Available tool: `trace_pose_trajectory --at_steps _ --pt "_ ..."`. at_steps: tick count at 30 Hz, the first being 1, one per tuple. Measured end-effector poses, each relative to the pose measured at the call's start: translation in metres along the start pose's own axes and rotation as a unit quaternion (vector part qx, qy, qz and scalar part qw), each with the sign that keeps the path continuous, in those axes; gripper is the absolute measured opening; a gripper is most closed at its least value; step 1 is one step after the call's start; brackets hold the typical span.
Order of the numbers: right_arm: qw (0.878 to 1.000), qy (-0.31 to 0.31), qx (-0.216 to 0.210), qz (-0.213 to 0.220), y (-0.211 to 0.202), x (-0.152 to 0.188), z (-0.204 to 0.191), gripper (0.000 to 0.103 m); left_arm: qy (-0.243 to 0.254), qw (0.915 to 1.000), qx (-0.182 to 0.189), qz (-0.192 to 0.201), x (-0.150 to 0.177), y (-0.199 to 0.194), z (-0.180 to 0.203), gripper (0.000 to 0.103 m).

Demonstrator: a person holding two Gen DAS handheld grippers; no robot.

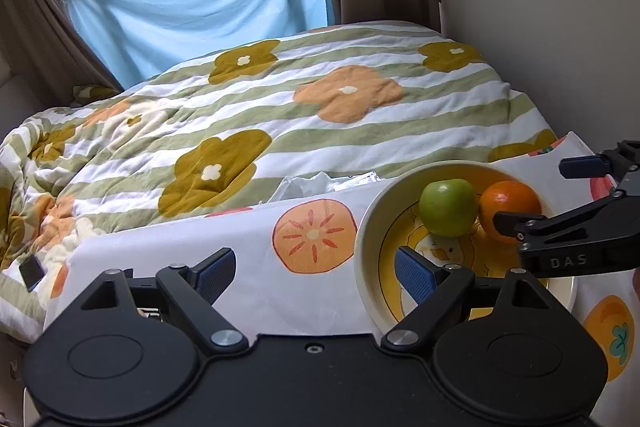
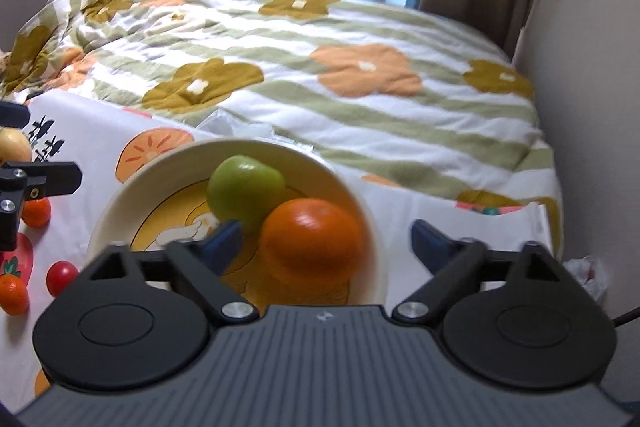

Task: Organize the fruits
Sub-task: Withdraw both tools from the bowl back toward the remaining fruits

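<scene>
Fingers (image 2: 224, 243) of both grippers wide apart, empty, right gripper (image 2: 326, 241) over the bowl (image 2: 120, 199) rim beside orange (image 2: 312, 241).

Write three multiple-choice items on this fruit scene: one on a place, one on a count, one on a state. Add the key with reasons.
1. Where does the orange lie?
A. In the bowl, beside the green apple
B. On the quilt
C. On the floor

2. How many fruits are in the bowl?
A. One
B. Two
C. Four

3. How do the right gripper's fingers stand?
A. Closed on the orange
B. Closed on the apple
C. Spread wide, holding nothing

Key: 1 A, both fruits sit together inside the rim. 2 B, only apple and orange are inside. 3 C, the fingers stand well clear of the orange.
</scene>
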State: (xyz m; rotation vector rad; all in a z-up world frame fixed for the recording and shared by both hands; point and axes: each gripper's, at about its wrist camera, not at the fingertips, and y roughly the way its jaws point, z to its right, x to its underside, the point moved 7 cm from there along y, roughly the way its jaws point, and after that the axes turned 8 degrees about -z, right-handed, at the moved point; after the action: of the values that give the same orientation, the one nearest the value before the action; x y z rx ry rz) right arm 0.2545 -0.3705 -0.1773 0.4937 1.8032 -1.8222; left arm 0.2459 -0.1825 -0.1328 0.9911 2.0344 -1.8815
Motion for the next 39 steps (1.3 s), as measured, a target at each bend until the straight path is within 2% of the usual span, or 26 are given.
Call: trace_pose_trajectory --at_steps 8,17,22,29,35,39 --pt "0.999 0.036 -0.005 -0.004 -0.028 0.007 0.005 0.103 -0.019 0.9998 -0.004 0.010 0.009 -0.025 -0.005 0.090" --pt "0.999 0.046 -0.017 0.003 -0.086 0.013 -0.013 0.103 -0.061 0.9972 -0.025 0.037 0.032 -0.084 -0.028 0.090" --pt "0.999 0.036 -0.027 0.001 -0.120 0.016 -0.040 0.103 -0.099 0.9916 -0.057 0.062 0.059 -0.123 -0.052 0.090" --pt "0.997 0.036 -0.075 0.002 -0.151 0.023 -0.093 0.103 -0.145 0.9842 -0.084 0.057 0.100 -0.153 -0.091 0.090" --pt "0.995 0.031 -0.096 0.013 -0.165 0.023 -0.131 0.103 -0.170 0.9796 -0.096 0.046 0.137 -0.161 -0.125 0.090" --pt "0.996 0.027 -0.089 0.010 -0.161 0.025 -0.157 0.103 -0.175 0.9796 -0.093 0.032 0.155 -0.155 -0.148 0.090"
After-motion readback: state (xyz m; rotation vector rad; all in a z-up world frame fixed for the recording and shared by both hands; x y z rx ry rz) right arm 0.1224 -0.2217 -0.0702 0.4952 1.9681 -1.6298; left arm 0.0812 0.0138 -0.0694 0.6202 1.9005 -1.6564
